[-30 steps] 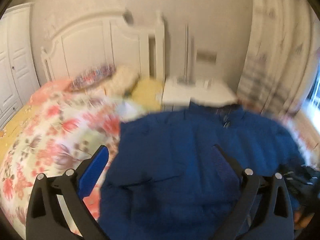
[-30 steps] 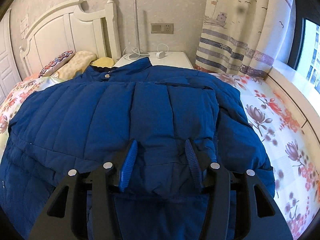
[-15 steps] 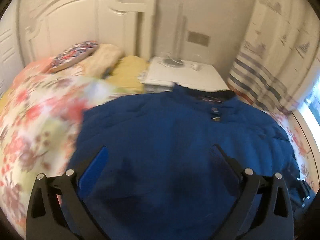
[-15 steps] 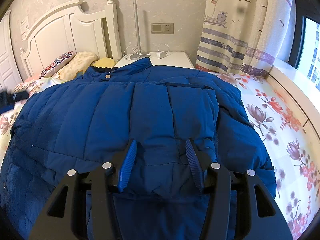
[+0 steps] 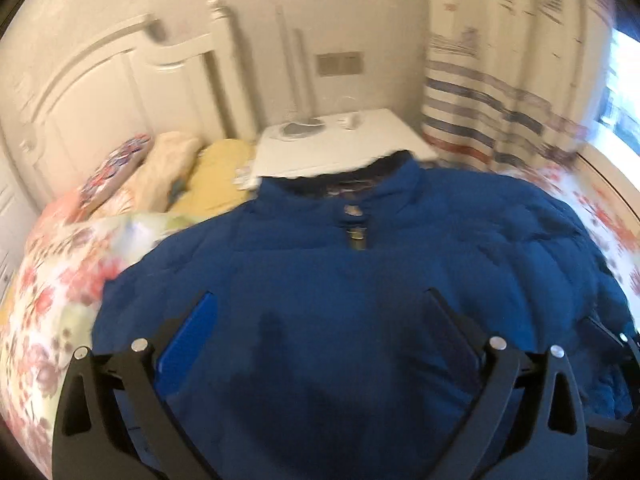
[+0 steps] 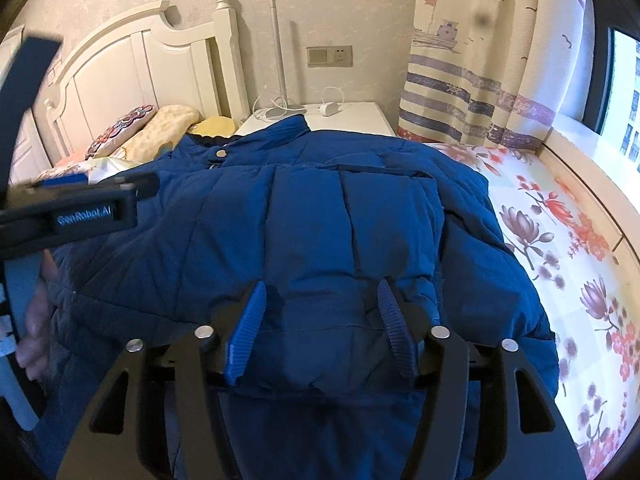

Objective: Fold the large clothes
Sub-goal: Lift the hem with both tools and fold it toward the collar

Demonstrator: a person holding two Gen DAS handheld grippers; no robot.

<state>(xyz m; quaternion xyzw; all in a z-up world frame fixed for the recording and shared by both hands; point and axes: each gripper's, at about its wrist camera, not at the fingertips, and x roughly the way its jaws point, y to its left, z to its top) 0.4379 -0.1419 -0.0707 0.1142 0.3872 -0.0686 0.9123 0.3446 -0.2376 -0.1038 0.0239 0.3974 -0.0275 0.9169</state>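
Observation:
A large blue padded jacket (image 6: 320,216) lies spread on the bed, collar toward the nightstand; it also fills the left wrist view (image 5: 360,280). My right gripper (image 6: 320,304) is open, its fingers either side of a raised fold at the jacket's near hem; I cannot tell whether they touch it. My left gripper (image 5: 320,312) is open and empty above the jacket's middle. The left gripper's body (image 6: 72,208) also shows at the left edge of the right wrist view.
The bed has a floral cover (image 6: 560,240) and pillows (image 6: 160,132) by a white headboard (image 6: 132,80). A white nightstand (image 6: 352,120) with a lamp and charger stands behind the collar. A striped curtain (image 6: 480,80) and window sill are at right.
My left gripper has swung from the bed's left side to over the jacket's middle and now enters the right wrist view. The right gripper and jacket have stayed still.

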